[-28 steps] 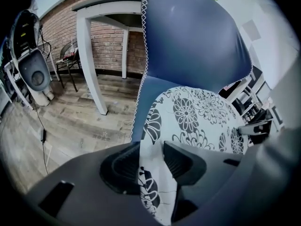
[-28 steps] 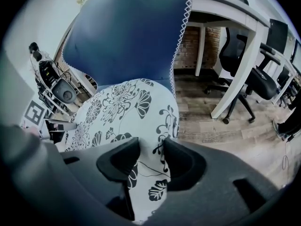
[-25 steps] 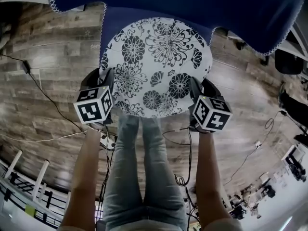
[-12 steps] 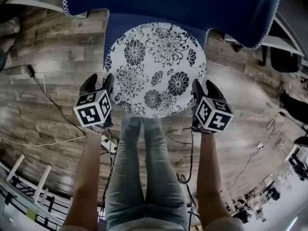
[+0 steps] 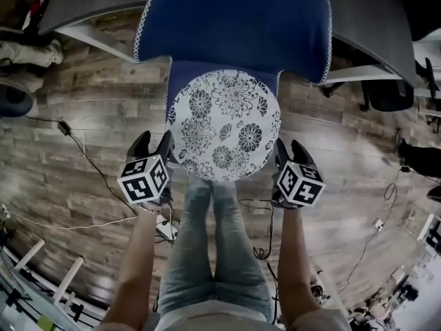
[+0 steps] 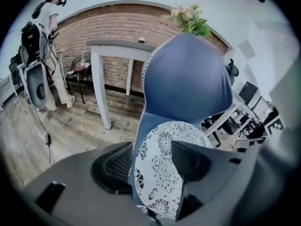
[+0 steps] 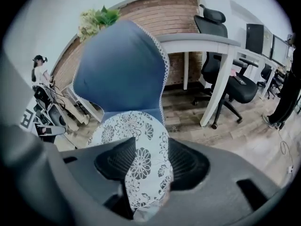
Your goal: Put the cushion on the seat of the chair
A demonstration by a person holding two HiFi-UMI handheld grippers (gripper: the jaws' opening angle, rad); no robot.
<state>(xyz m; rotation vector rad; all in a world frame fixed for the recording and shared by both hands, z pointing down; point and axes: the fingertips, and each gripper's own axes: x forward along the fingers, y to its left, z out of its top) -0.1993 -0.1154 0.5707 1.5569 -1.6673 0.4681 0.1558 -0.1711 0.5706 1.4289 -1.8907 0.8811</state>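
Between the two claws and just ahead of them, the round flower-print cushion (image 5: 224, 126) lies flat on the blue seat (image 5: 180, 73) of the chair (image 5: 296, 47). It covers most of the seat, and the padded backrest (image 5: 234, 19) rises beyond its far edge. At the cushion's near left hangs the left claw (image 5: 154, 148). Its jaws are opening and spread wide, and its own view shows the cushion's patterned edge through the gap between them, with neither pad pressing on it. The right claw (image 5: 289, 154) sits at the cushion's near right, its jaws likewise spread wide. The cushion's rim shows in that gap too, and neither pad grips it. Both claws point downward and forward toward the seat. Behind the claws, a pair of legs in pale jeans (image 5: 213, 254) stands on the plank floor (image 5: 83, 150). Dark cables (image 5: 258, 243) trail across the boards beneath the right claw.
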